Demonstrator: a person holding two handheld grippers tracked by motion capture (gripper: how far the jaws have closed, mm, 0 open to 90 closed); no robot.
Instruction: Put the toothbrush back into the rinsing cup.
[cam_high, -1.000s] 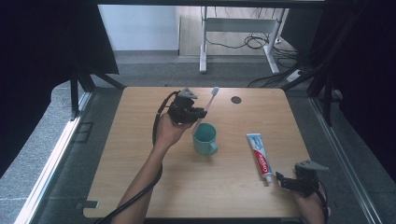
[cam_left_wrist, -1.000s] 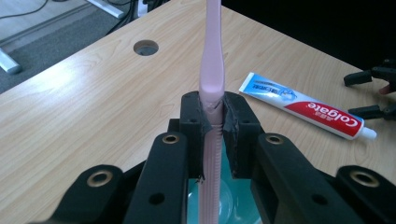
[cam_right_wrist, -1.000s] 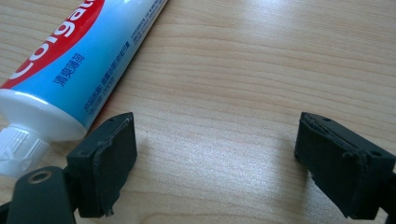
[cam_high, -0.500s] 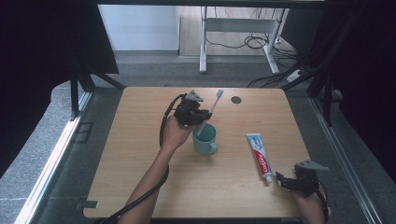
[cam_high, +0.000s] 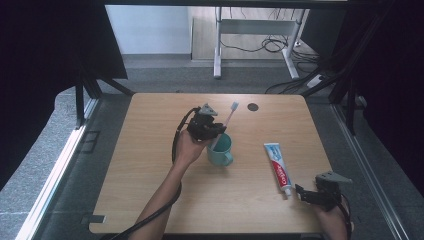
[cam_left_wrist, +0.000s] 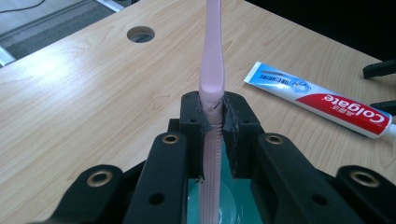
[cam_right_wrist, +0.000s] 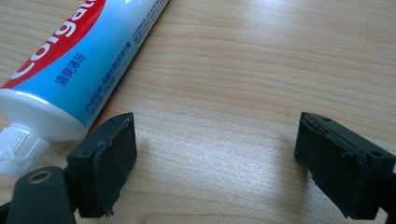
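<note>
My left gripper (cam_high: 214, 132) is shut on a pink toothbrush (cam_high: 229, 115) and hangs just over a teal cup (cam_high: 220, 150) at the middle of the table. The brush tilts, head up and to the right, and its handle end dips into the cup. In the left gripper view the pads (cam_left_wrist: 233, 122) clamp the toothbrush (cam_left_wrist: 211, 70) on both sides, with the cup's teal inside (cam_left_wrist: 233, 205) below them. A toothpaste tube (cam_high: 278, 164) lies flat to the right. My right gripper (cam_high: 304, 192) rests low at the front right, open, beside the tube's white cap (cam_right_wrist: 18, 147).
The wooden table (cam_high: 150, 200) has a round cable hole (cam_high: 252, 106) near its far edge. Bare wood lies between the right gripper's (cam_right_wrist: 217, 158) two pads. A desk frame and cables stand on the floor beyond the table.
My left hand has carried the toothbrush right and down, from beside the cup to over it, and the handle end now sits in the cup. The right gripper has stayed put.
</note>
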